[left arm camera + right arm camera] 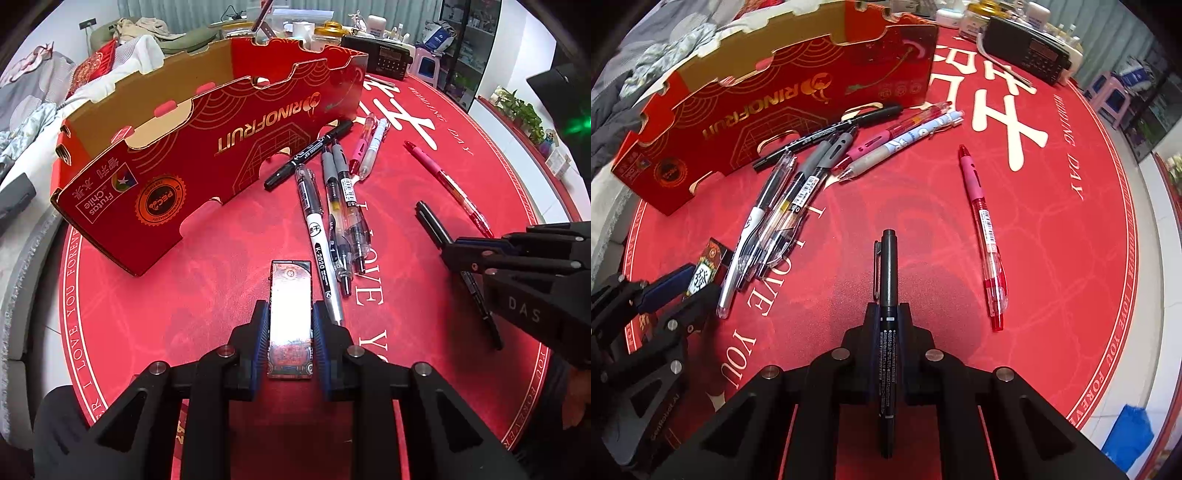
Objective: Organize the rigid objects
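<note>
My left gripper [289,325] is shut on a small flat rectangular box [290,317] with a red and silver face, held just above the red round table mat [184,302]. It also shows in the right wrist view [705,269]. My right gripper [888,314] is shut on a black marker pen [887,295], which also shows in the left wrist view [432,221]. A pile of several pens [332,206] lies on the mat beside an open red cardboard fruit box [221,147]. A single red pen [984,236] lies apart to the right.
A black radio [1030,48], jars and bottles stand at the far edge of the table. Clothes and bedding [44,92] lie beyond the fruit box on the left. A blue object [1132,435] lies off the mat at the lower right.
</note>
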